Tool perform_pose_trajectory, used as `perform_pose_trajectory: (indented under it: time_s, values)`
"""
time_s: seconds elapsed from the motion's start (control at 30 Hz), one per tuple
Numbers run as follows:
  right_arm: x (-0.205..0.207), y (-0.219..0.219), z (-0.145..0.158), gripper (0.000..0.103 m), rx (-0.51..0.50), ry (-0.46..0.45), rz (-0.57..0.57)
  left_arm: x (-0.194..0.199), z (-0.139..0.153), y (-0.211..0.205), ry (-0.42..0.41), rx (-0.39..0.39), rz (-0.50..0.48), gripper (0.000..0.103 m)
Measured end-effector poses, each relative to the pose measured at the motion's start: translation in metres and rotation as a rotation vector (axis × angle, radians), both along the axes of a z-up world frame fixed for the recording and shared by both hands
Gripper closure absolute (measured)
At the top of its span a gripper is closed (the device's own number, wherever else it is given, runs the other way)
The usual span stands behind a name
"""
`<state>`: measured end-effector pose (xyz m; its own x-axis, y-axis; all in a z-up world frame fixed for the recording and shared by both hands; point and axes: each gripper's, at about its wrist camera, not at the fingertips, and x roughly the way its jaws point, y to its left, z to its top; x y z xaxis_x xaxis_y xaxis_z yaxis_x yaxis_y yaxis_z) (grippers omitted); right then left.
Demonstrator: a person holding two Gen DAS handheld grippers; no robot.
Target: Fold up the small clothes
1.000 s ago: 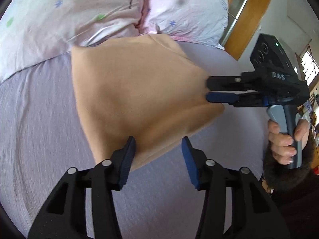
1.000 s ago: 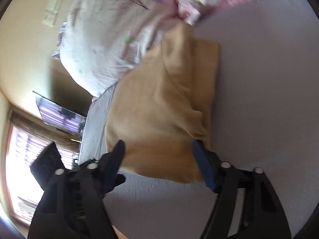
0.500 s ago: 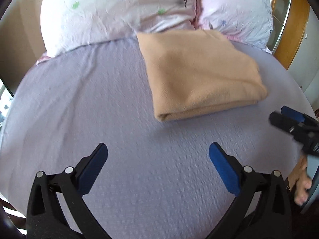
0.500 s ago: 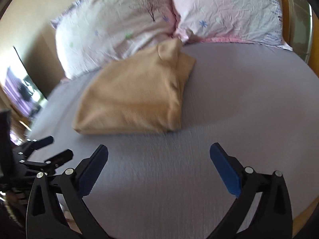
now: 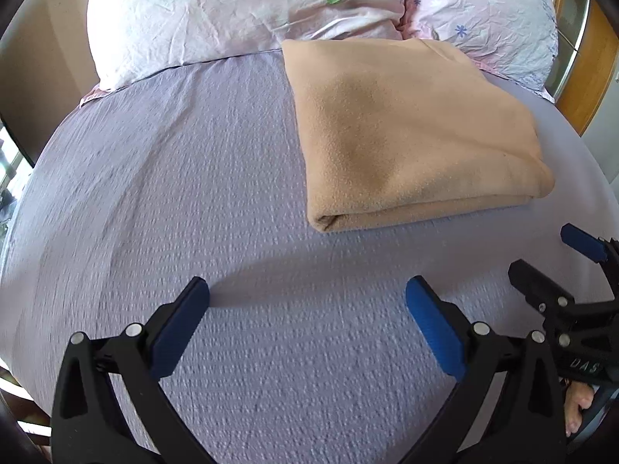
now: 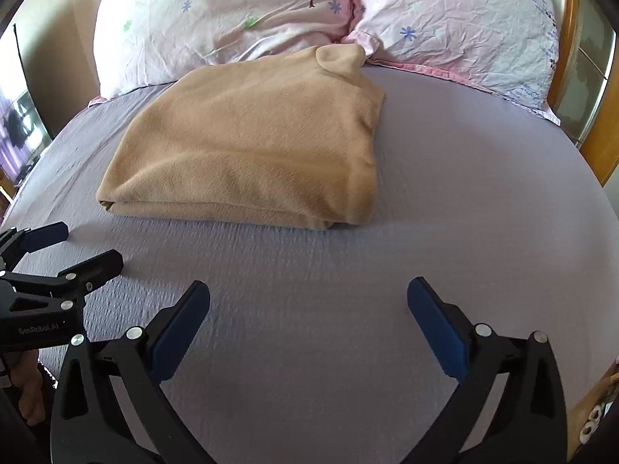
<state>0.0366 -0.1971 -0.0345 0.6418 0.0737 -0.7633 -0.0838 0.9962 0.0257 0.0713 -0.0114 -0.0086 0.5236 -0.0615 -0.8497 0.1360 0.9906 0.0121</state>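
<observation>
Fleece folded into a thick tan rectangle, the garment lies toward the head of the bed, its far edge touching the two floral pillows and its near folded edge facing us. We hold both tongs wide open and empty, above the bare lilac sheet near the foot edge. From our left tongs the garment sits ahead and to the right; from our right tongs it sits ahead and to the left, so it lies between our two hands, well apart from both. Its long axis appears to run from the foot toward the pillows, though the fisheye bends the shape and we would not swear to it. We judge neither hand clearly nearer. If another fold or a tidy-up is wanted, the near edge is the one either hand would meet first.

A small lump of fabric stands up at the far end against the pillows; we cannot tell whether it is a collar, hood or cuff. The layers inside the fold are hidden. Each view shows only the fingertips of the other tongs at its edge. Whether more clothes wait elsewhere, we cannot see.
</observation>
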Motion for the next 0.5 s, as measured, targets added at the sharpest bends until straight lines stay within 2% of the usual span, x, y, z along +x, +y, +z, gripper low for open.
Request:
perform_pose_trajectory:
  time_s: [0.5]
  values:
    - [-0.0006, 0.0007, -0.0015, 0.001, -0.010, 0.009, -0.022, -0.0003, -0.0003, 0.0000, 0.005, 0.000, 0.013, 0.002]
